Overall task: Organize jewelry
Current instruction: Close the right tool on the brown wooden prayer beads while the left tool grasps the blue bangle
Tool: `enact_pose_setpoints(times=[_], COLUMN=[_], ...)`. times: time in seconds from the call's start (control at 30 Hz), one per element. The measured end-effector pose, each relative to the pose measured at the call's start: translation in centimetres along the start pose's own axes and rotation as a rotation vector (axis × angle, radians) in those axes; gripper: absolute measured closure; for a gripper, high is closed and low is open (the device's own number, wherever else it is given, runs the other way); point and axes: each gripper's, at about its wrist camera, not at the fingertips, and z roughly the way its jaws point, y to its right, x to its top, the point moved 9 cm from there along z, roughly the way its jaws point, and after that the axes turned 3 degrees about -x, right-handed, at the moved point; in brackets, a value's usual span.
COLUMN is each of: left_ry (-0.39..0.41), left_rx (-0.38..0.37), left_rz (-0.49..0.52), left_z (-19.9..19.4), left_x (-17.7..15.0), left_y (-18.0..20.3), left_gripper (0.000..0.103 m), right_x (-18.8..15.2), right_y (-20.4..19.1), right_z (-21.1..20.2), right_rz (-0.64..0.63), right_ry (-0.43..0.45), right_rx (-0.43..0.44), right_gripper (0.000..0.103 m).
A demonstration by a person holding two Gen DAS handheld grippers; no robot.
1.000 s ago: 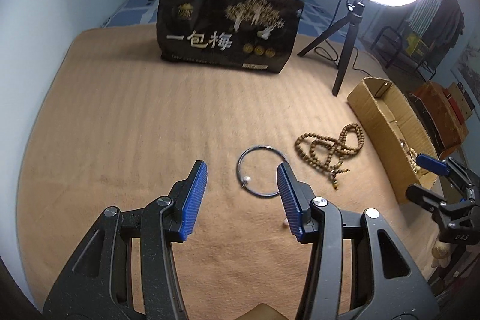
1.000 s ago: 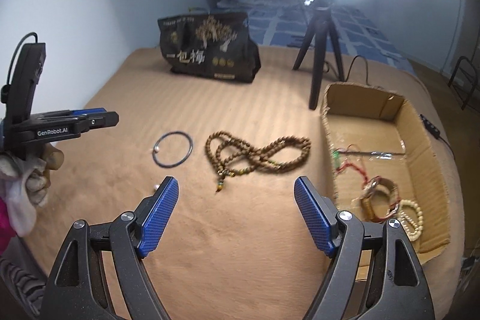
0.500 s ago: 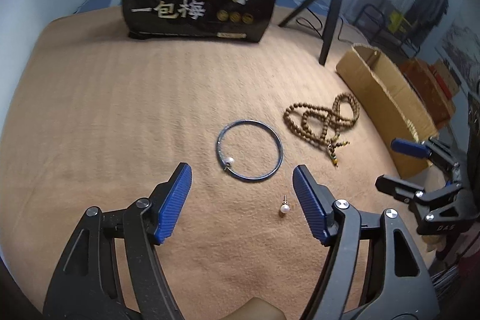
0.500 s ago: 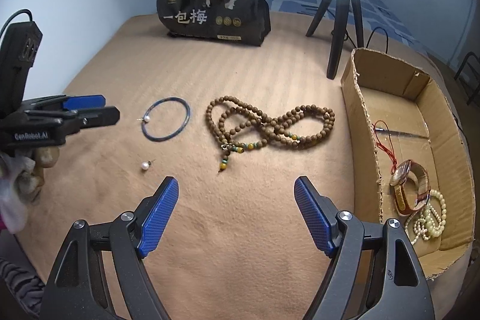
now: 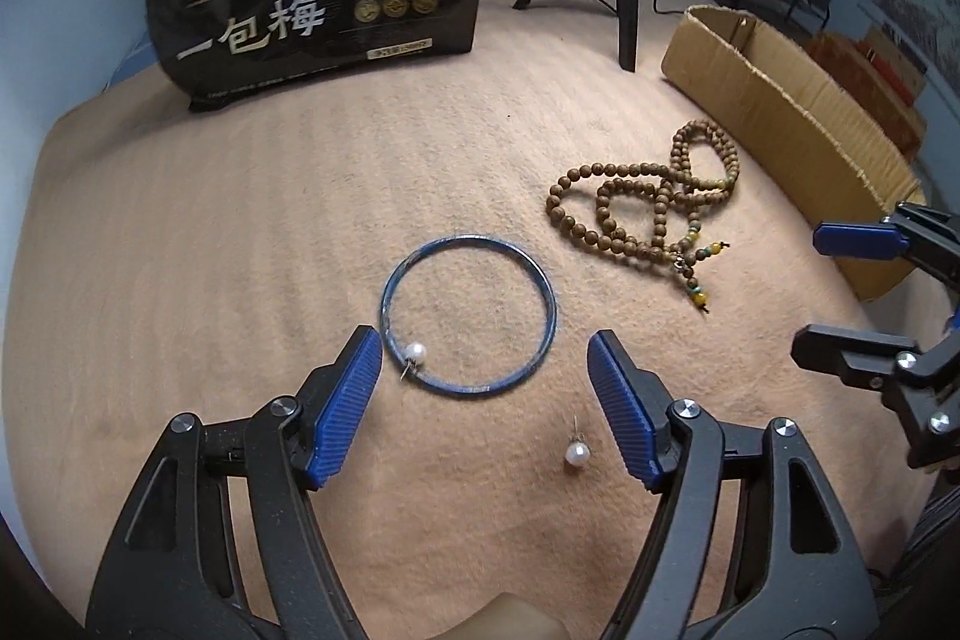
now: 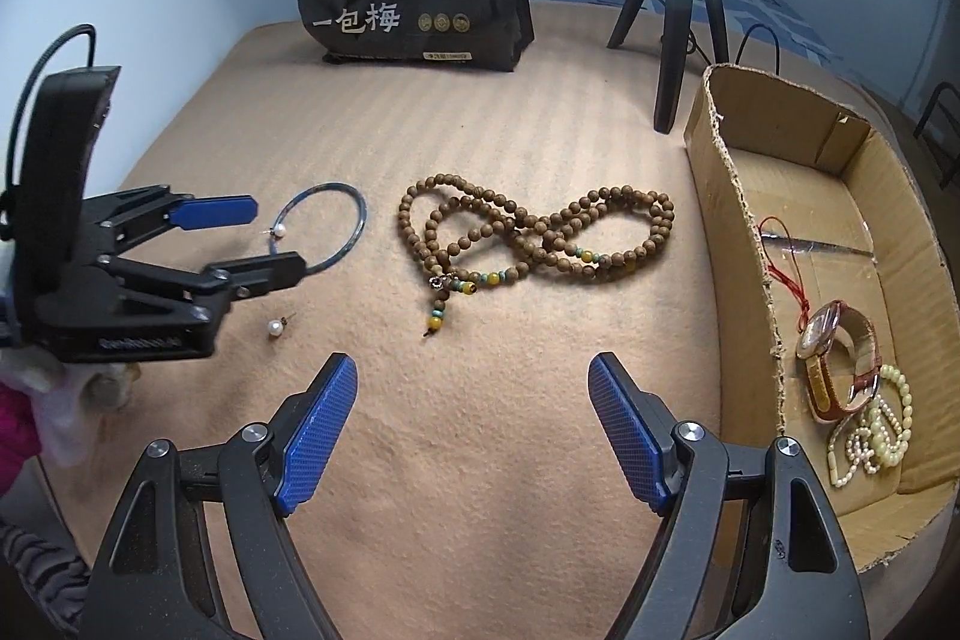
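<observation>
The left tongs (image 5: 483,388) have dropped closer over the last second, blades apart and empty. The blue bangle (image 5: 468,313), a pearl stud (image 5: 414,353) on its rim, now sits at their 12 o'clock — a pickup looks near. A second pearl stud (image 5: 578,454) lies at 5 o'clock. The wooden bead necklace (image 6: 528,238) stays untouched before the right tongs (image 6: 474,430), also apart, with the cardboard box (image 6: 744,220) at 2 o'clock.

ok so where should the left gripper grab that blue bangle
Grip the blue bangle across its thin band at the near right arc, coming down from above. It lies flat on the blanket, so only the rim offers a hold. Avoid the near left arc, where a pearl earring sits against it.
</observation>
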Motion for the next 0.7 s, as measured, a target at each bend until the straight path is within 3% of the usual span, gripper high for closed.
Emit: enact_pose_setpoints(times=[0.13, 0.33, 0.7], left_ry=[-0.002, 0.001, 0.037], left_rx=[0.000, -0.010, -0.044], left_rz=[0.005, -0.015, -0.043], left_z=[0.7, 1.1, 0.4], left_x=[0.2, 0.3, 0.4], left_y=[-0.1, -0.8, -1.2], left_gripper=[0.030, 0.030, 0.030], right_x=[0.2, 1.2, 3.7], right_y=[0.2, 1.2, 2.4], right_z=[0.7, 1.8, 4.1], right_rz=[0.064, 0.270, 0.593], right_ry=[-0.025, -0.072, -0.063], right_rx=[0.032, 0.068, -0.001], right_gripper=[0.024, 0.024, 0.024])
